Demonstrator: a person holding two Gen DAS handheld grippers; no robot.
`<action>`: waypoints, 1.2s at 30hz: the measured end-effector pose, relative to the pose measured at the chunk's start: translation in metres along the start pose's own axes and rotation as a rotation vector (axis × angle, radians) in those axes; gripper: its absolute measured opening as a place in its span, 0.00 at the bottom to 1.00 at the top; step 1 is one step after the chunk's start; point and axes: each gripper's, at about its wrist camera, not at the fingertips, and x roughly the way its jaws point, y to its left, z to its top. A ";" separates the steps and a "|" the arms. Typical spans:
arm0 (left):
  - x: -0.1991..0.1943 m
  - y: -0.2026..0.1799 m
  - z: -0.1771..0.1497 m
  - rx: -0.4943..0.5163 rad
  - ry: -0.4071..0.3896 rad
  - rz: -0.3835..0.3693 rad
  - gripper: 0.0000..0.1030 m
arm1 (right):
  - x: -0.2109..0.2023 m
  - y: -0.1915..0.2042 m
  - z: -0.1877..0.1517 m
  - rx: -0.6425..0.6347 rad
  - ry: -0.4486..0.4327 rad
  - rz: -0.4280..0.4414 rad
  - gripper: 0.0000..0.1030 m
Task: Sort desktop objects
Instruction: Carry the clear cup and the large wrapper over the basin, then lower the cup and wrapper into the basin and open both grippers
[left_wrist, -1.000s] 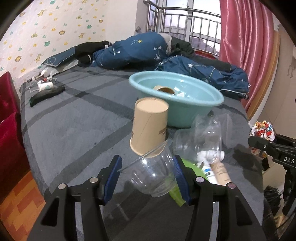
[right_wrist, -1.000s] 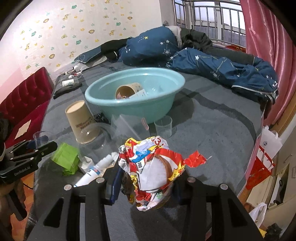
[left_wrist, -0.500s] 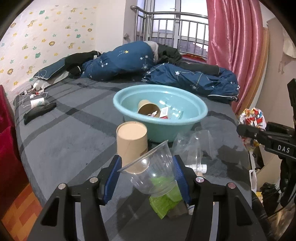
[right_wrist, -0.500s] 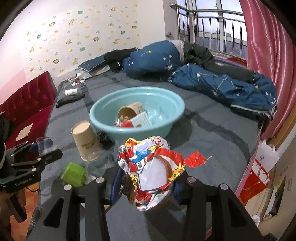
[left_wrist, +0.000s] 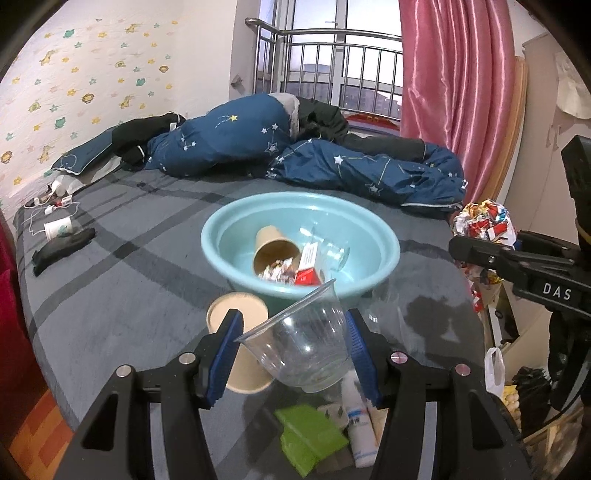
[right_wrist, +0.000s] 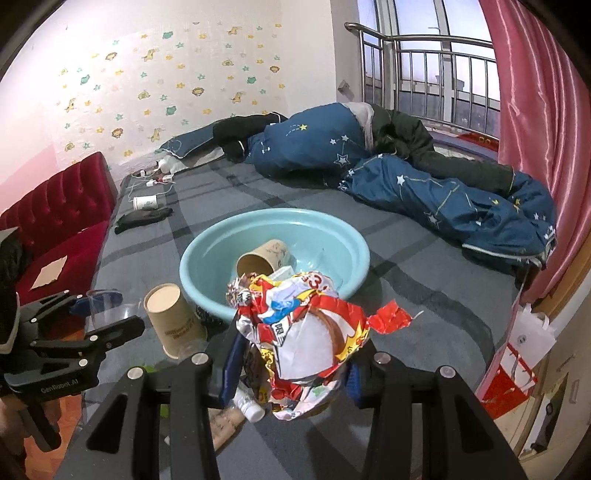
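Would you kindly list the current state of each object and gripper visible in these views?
Left gripper: shut on clear plastic cup, tilted.
Right gripper: shut on crumpled foil snack wrapper.
Light-blue plastic basin: upright, holding litter.
Brown paper cup in basin: on its side.
Tan paper cup beside basin: upside down.
White tube: lying flat.

My crumpled red-and-white foil snack wrapper (right_wrist: 299, 339) blocks the near rim of the round light-blue plastic basin (right_wrist: 332, 236) and most of the white tube (right_wrist: 249, 404) beneath. My clear plastic cup (left_wrist: 303, 350) blurs the upturned brown paper cup (left_wrist: 236, 321) behind it. The flat green plastic box (left_wrist: 310, 439) sits half behind my frame; print on the small white cup (left_wrist: 59, 229) by the cables is too small to read.
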 end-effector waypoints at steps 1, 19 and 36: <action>0.002 0.000 0.003 0.001 -0.002 -0.001 0.59 | 0.002 0.000 0.003 -0.003 -0.002 -0.002 0.47; 0.051 0.016 0.042 -0.003 0.025 -0.019 0.59 | 0.064 -0.015 0.042 0.022 0.023 0.022 0.47; 0.120 0.037 0.073 -0.023 0.098 -0.045 0.59 | 0.140 -0.023 0.076 0.042 0.068 0.046 0.47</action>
